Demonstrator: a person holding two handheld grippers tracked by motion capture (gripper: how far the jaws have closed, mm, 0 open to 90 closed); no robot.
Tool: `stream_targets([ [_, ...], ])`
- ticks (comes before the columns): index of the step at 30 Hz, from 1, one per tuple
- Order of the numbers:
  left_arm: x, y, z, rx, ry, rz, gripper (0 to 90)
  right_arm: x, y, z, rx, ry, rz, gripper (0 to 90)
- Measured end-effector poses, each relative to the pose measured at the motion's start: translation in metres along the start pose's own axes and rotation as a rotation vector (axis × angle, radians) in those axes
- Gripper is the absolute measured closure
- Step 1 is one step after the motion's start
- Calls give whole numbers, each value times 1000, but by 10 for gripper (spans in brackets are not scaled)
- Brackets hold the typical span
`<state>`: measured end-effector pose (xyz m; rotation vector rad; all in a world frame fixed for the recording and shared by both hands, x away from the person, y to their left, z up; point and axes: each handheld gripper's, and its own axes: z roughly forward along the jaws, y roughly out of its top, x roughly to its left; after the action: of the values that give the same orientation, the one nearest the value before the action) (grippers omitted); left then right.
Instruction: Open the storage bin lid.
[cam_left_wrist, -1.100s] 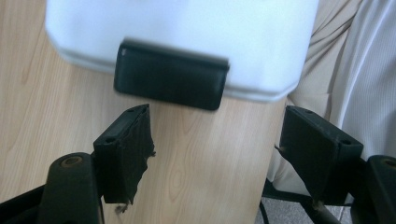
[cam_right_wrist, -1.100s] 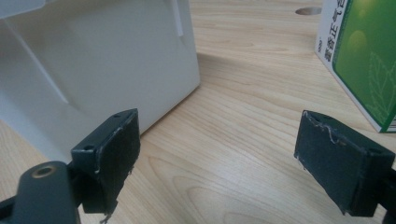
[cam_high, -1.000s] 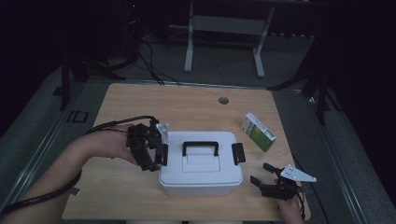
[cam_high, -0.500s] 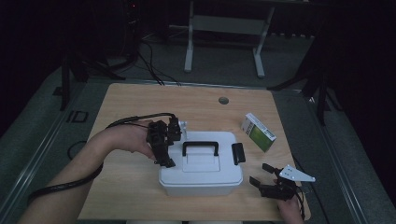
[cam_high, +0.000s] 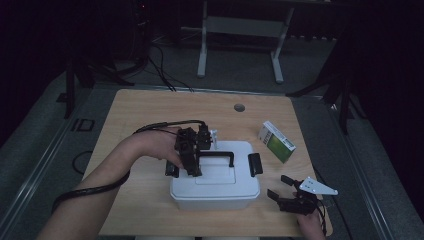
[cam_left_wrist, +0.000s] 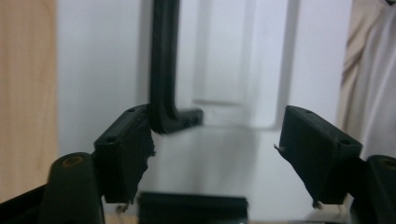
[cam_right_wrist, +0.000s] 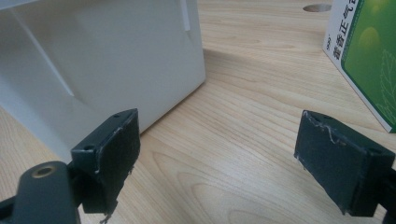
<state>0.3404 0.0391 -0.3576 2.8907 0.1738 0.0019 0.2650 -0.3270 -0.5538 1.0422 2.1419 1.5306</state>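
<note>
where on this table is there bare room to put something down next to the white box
Widest bare patch: the far strip of the table, between the white box and the back edge, broken by a small round hole. The near-left corner is free past the forearm. The right is crowded: the green carton and the open right tool. The open left tool hangs over the lid by the black handle.

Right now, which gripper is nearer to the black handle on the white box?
Left. The left gripper hovers over the black handle, open around its end. The right gripper is beside the white box.
</note>
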Motion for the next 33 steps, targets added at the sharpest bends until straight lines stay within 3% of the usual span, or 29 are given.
stream_targets([
  [5,7,12,0,-12,17,-3,335,0,0,1,5,-1,1,138],
  [9,9,21,1,3,13,6,447,0,0,1,7,-1,-1,138],
  [14,13,34,8,59,10,0,507,0,0,0,1,-2,0,138],
  [17,15,38,11,100,7,17,514,-1,1,0,1,0,0,138],
  [23,12,45,13,104,-26,60,592,-1,0,-1,-2,0,2,138],
  [33,12,53,16,119,-40,68,733,-1,0,-1,0,3,3,138],
])
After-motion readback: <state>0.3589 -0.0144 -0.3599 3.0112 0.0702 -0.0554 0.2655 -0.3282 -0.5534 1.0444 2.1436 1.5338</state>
